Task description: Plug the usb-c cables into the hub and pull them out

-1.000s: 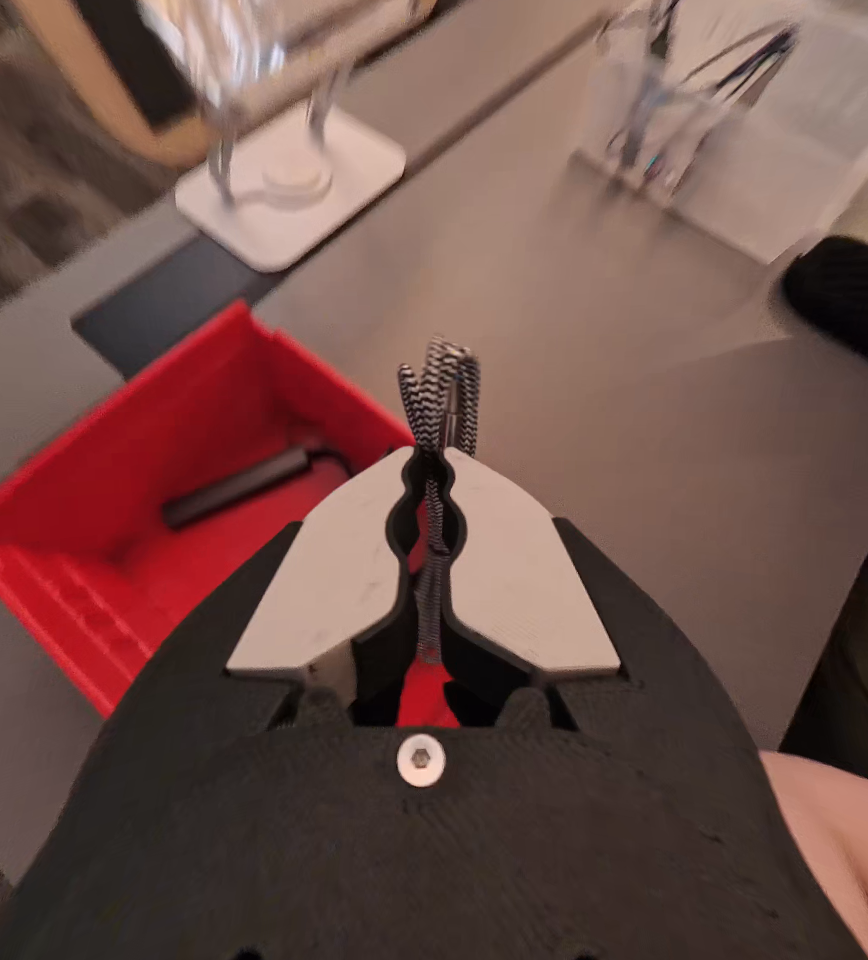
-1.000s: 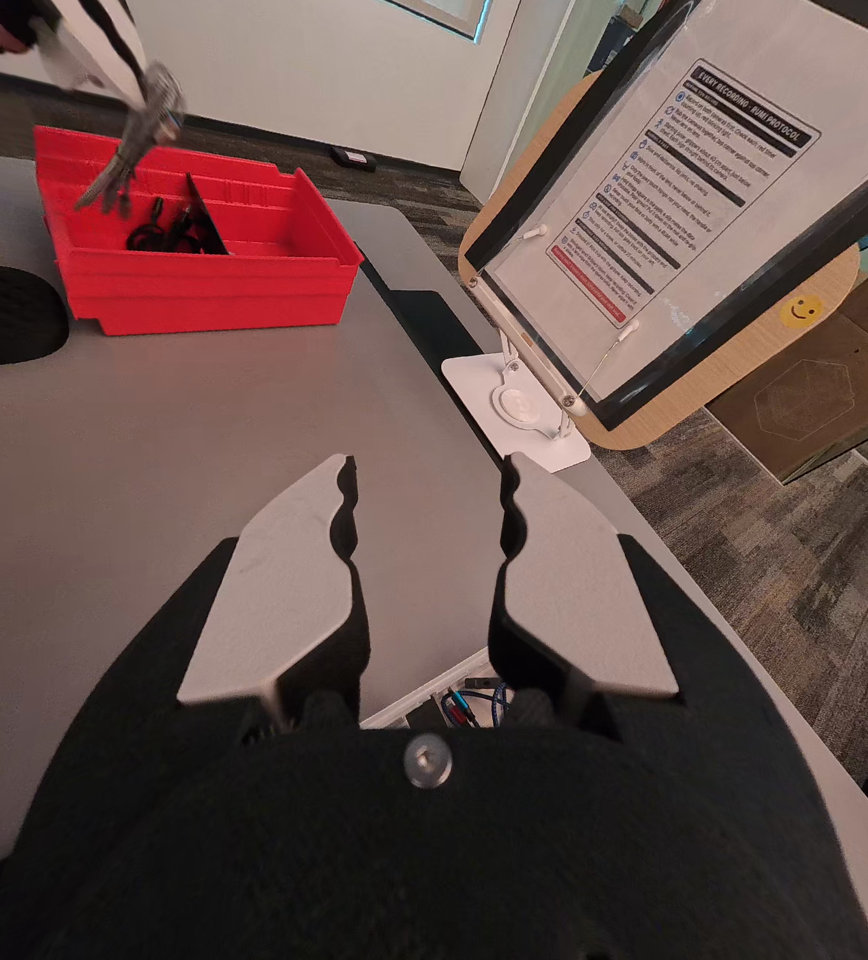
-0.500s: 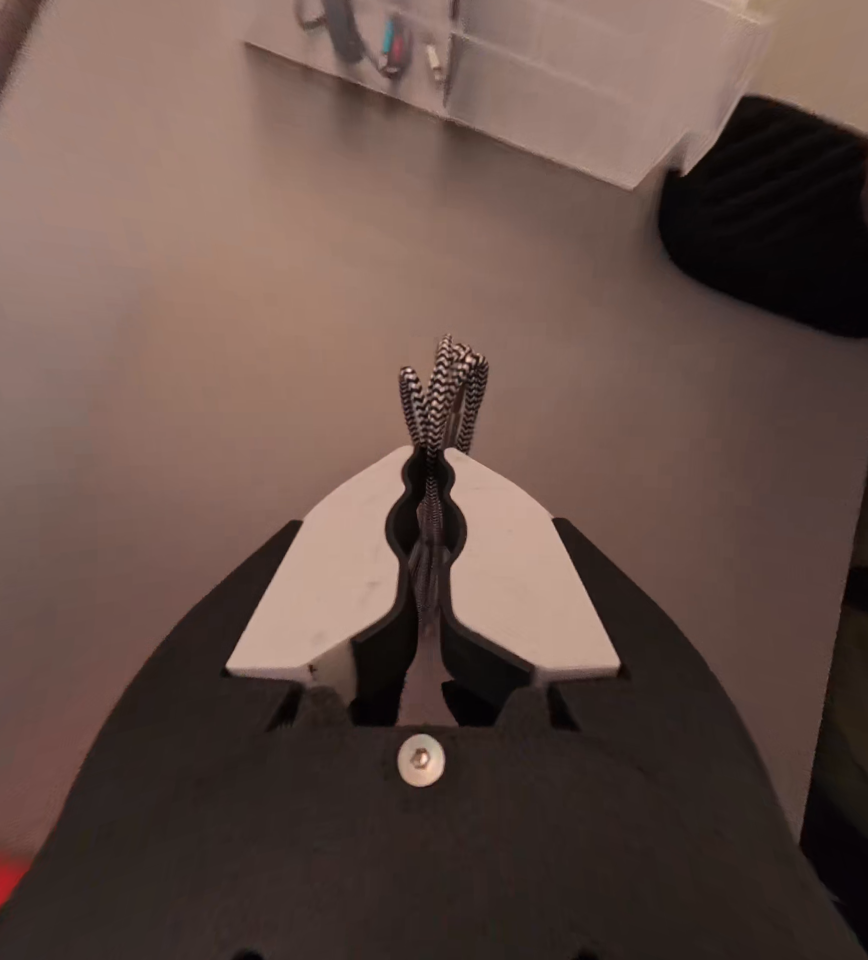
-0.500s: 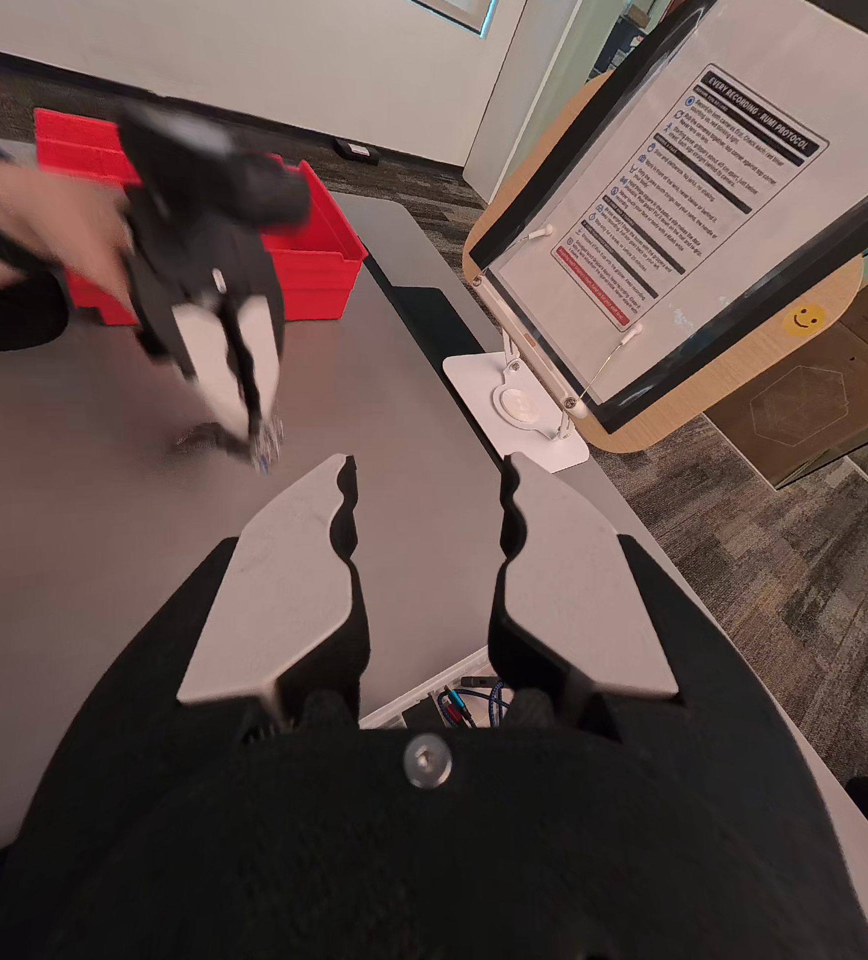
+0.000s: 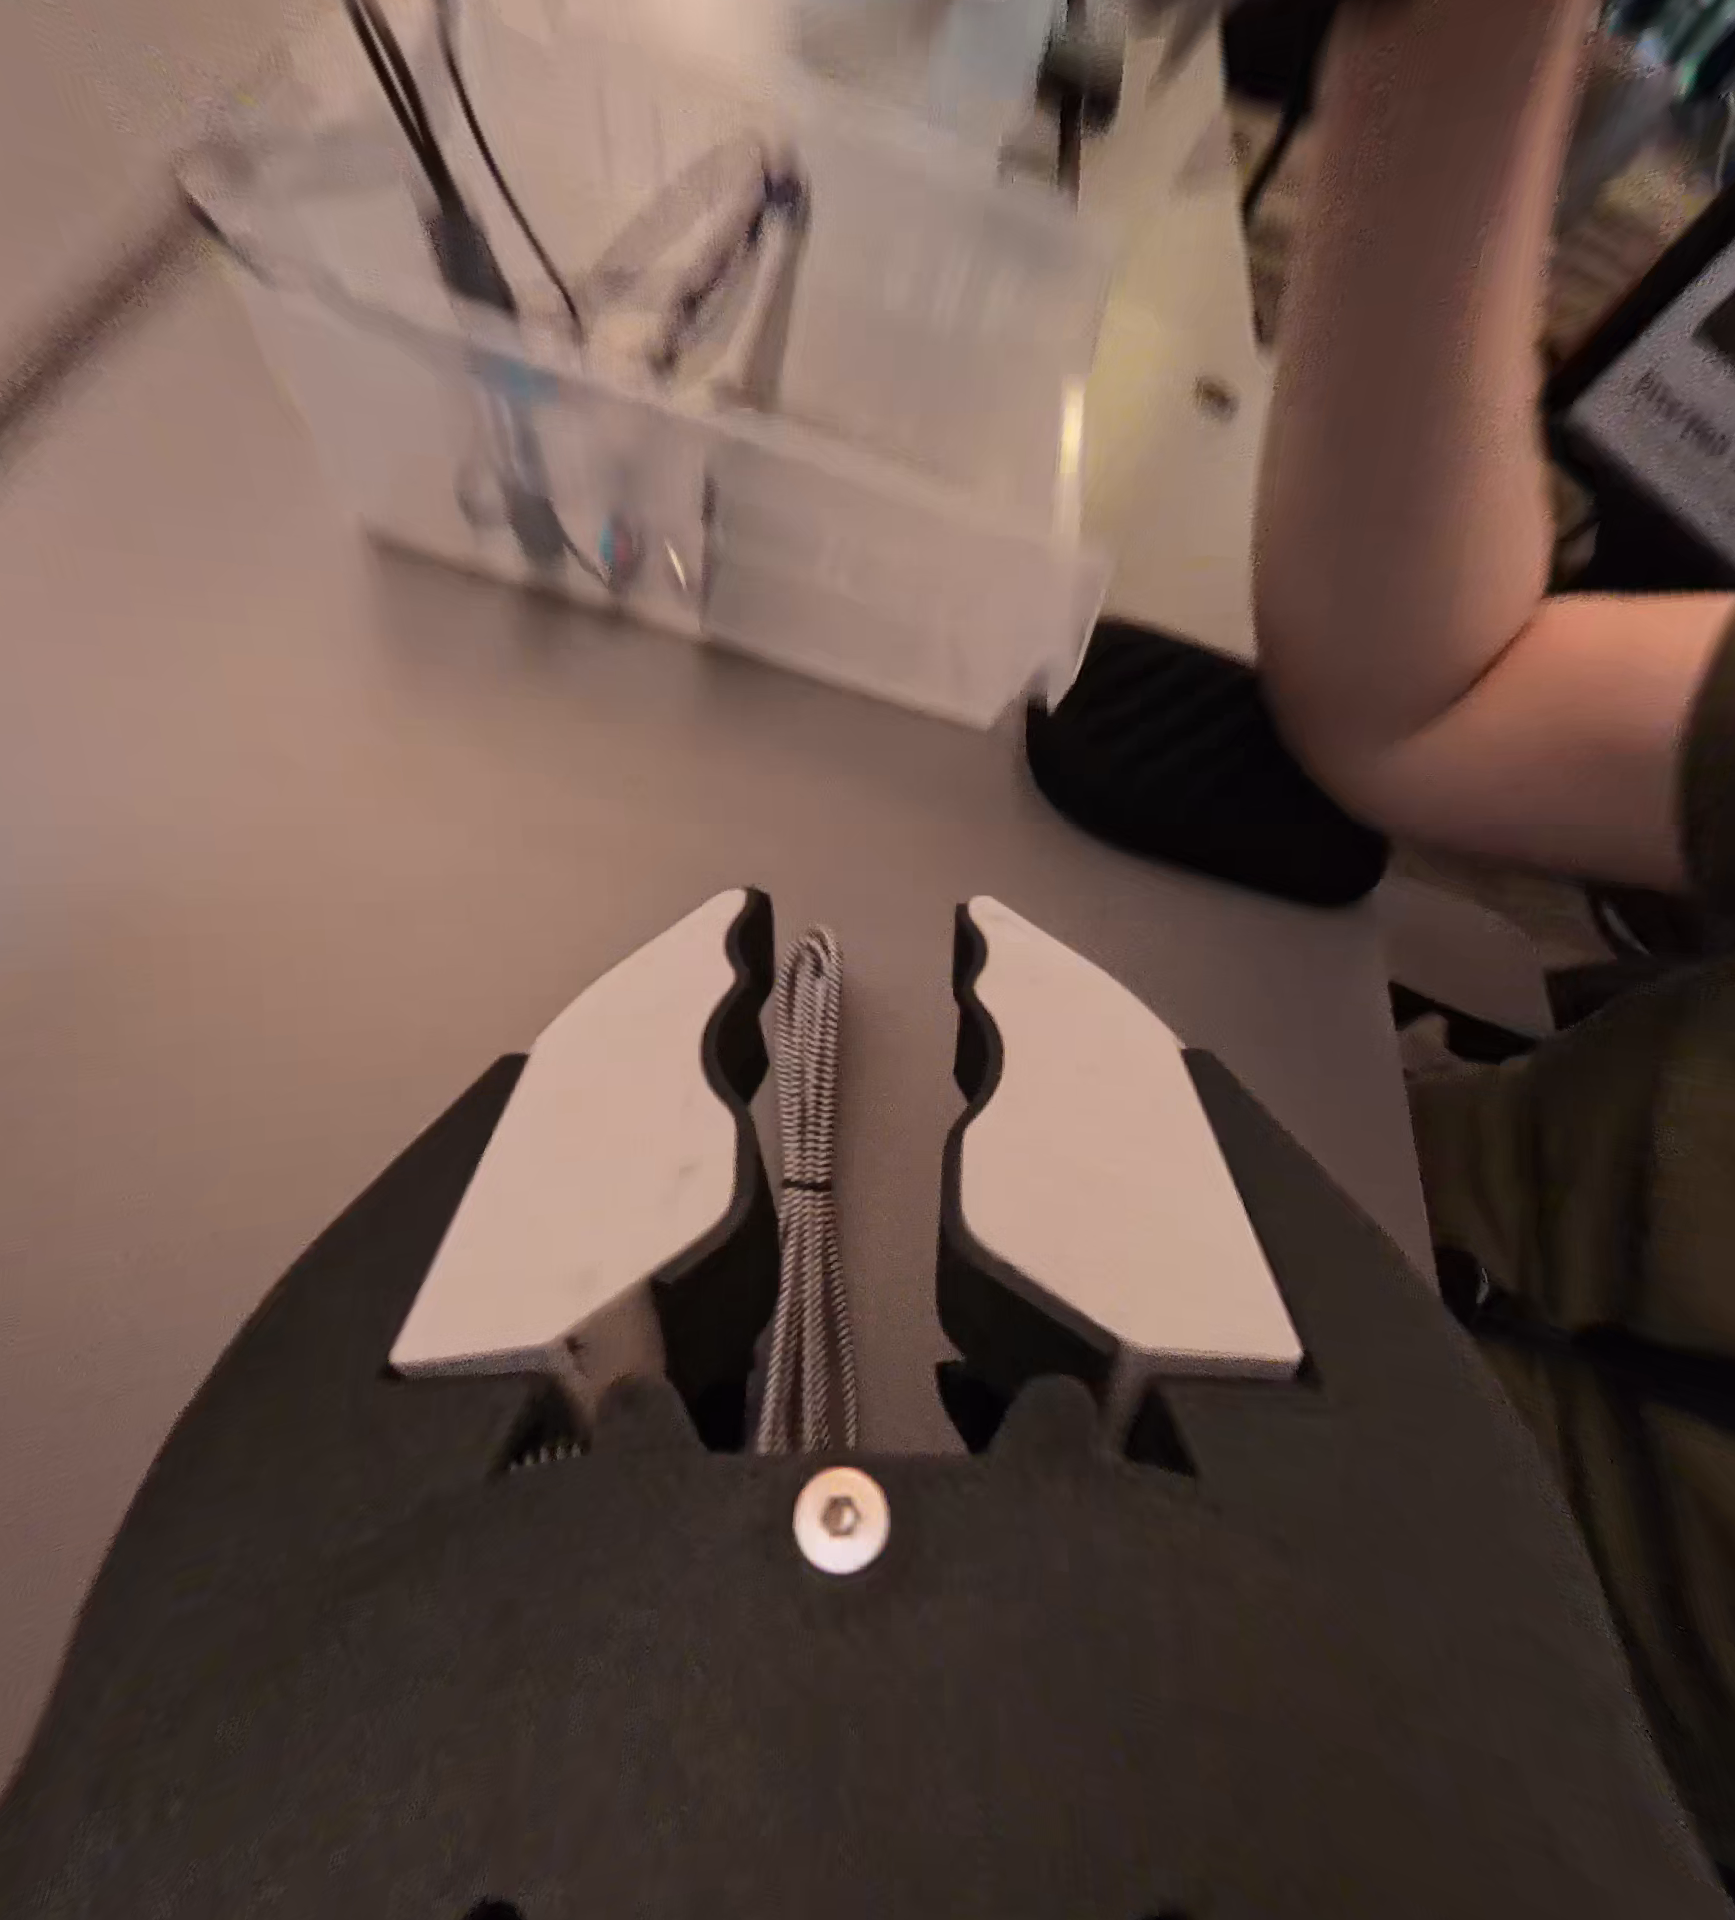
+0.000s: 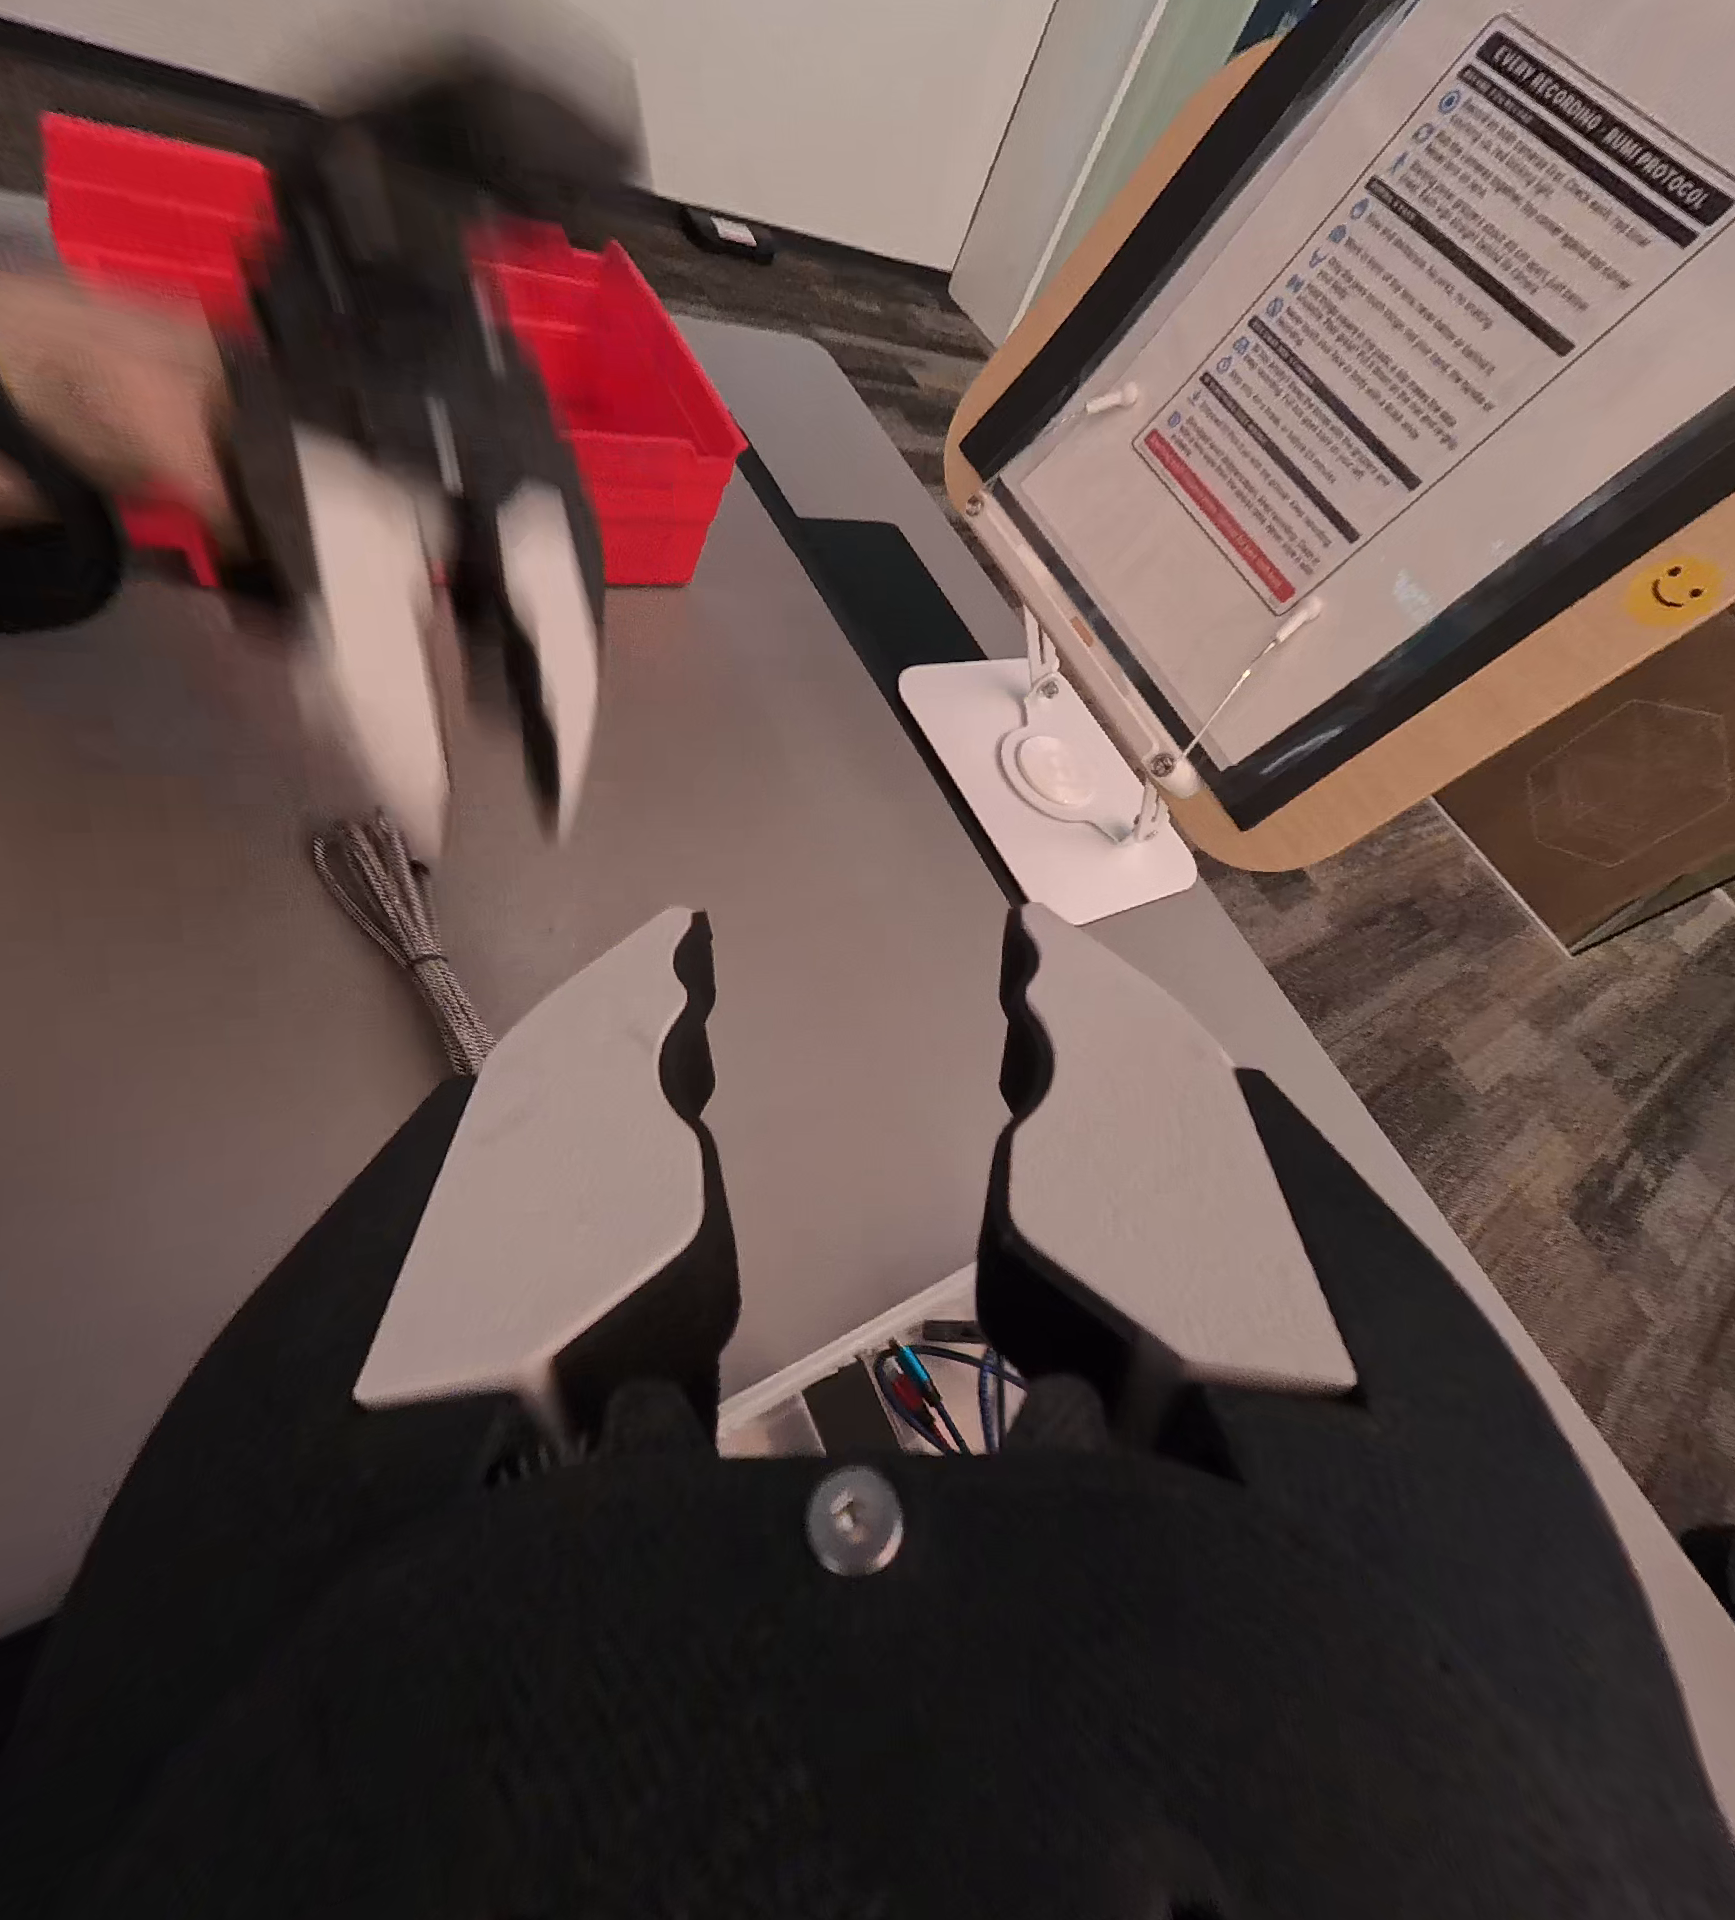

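Between the parted fingers of the left gripper (image 5: pixel 861 914), the bundled braided usb-c cable (image 5: pixel 807 1174) is lying loose on the grey table (image 5: pixel 219 935). A second ago those fingers were clamping it over the red bin (image 6: pixel 634 416). Right gripper (image 6: pixel 855 930) is idling open and empty. Judging by this, fetching is ending; next the cable needs unbundling and the hub finding.

Ahead of the left tongs, the clear plastic bin (image 5: pixel 738 436) is motion-smeared; its contents are unreadable. The braided grey cable bundle (image 5: pixel 809 1195) vanishes under the tongs' black body. In the right view, the left tongs (image 6: pixel 489 821) are blurred.
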Tool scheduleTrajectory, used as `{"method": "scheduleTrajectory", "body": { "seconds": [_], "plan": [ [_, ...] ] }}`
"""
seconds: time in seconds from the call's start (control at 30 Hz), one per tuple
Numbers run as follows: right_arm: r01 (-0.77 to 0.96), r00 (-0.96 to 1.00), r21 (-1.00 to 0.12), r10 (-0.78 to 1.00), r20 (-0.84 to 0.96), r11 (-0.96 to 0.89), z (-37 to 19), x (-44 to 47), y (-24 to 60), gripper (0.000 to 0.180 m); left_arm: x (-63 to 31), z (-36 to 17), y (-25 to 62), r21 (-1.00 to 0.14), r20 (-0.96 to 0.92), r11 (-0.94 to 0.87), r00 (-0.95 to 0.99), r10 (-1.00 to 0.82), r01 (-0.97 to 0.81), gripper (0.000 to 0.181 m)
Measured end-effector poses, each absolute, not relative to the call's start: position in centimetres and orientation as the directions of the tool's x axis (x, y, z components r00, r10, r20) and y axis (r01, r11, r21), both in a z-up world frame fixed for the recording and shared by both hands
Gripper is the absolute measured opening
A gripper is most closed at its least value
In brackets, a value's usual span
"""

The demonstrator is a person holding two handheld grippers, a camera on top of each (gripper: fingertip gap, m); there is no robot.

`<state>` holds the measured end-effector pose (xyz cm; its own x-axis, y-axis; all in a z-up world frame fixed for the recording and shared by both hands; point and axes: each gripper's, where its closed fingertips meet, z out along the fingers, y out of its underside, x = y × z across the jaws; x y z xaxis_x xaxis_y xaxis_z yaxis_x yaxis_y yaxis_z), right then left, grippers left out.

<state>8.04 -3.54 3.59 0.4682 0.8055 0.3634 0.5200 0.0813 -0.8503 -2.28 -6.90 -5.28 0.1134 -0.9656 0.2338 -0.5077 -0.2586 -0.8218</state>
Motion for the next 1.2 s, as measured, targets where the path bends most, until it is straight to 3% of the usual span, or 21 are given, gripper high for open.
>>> {"method": "scheduleTrajectory", "body": {
  "seconds": [0.1, 0.17, 0.23, 0.3, 0.37, 0.5, 0.63, 0.8, 1.0, 1.2],
  "plan": [
    [0.511, 0.472, -0.856, 0.807, 0.356, 0.079, 3.6, 8.1, -3.2, 0.054, -10.4, 2.0, -2.6, -0.878, -0.107, -0.043, 0.283, -0.953, -0.478, 0.047],
    [0.512, 0.477, -0.856, 0.804, 0.354, 0.072, 3.4, 8.2, -2.7, 0.054, -17.6, 4.9, 2.0, -0.842, -0.386, 0.112, 0.444, -0.809, -0.528, 0.050],
    [0.538, 0.483, -0.841, 0.797, 0.363, 0.058, 2.8, 8.5, -2.2, 0.054, -24.2, 3.5, 5.8, -0.743, -0.502, 0.084, 0.470, -0.726, -0.664, 0.024],
    [0.560, 0.489, -0.828, 0.791, 0.369, 0.040, 2.2, 8.6, -1.6, 0.054, -28.6, -1.3, 7.5, -0.649, -0.385, -0.097, 0.436, -0.813, -0.755, 0.045],
    [0.567, 0.494, -0.823, 0.790, 0.364, 0.025, 1.8, 8.5, -1.1, 0.054, -31.4, -5.9, 8.4, -0.567, -0.289, -0.175, 0.393, -0.873, -0.805, 0.050],
    [0.588, 0.485, -0.809, 0.799, 0.354, 0.001, 0.8, 8.1, -0.7, 0.054, -34.1, -12.9, 8.8, -0.395, -0.202, -0.161, 0.256, -0.945, -0.904, 0.049],
    [0.604, 0.481, -0.797, 0.803, 0.352, -0.012, 0.1, 8.0, -0.3, 0.054, -34.7, -16.8, 8.4, -0.303, -0.108, -0.118, 0.157, -0.982, -0.946, 0.053],
    [0.605, 0.482, -0.796, 0.807, 0.342, -0.024, -0.3, 8.0, 0.0, 0.054, -34.9, -18.8, 9.4, -0.251, -0.132, -0.073, 0.109, -0.985, -0.965, 0.045],
    [0.616, 0.465, -0.787, 0.813, 0.352, -0.012, -0.3, 8.0, -0.3, 0.053, -36.3, -19.5, 9.1, -0.186, -0.061, -0.170, 0.184, -0.981, -0.968, 0.027],
    [0.586, 0.447, -0.809, 0.814, 0.372, 0.048, 1.3, 7.8, -1.6, 0.053, -37.9, -14.2, 8.9, -0.241, -0.172, -0.302, 0.347, -0.922, -0.922, 0.025]
  ]
}}
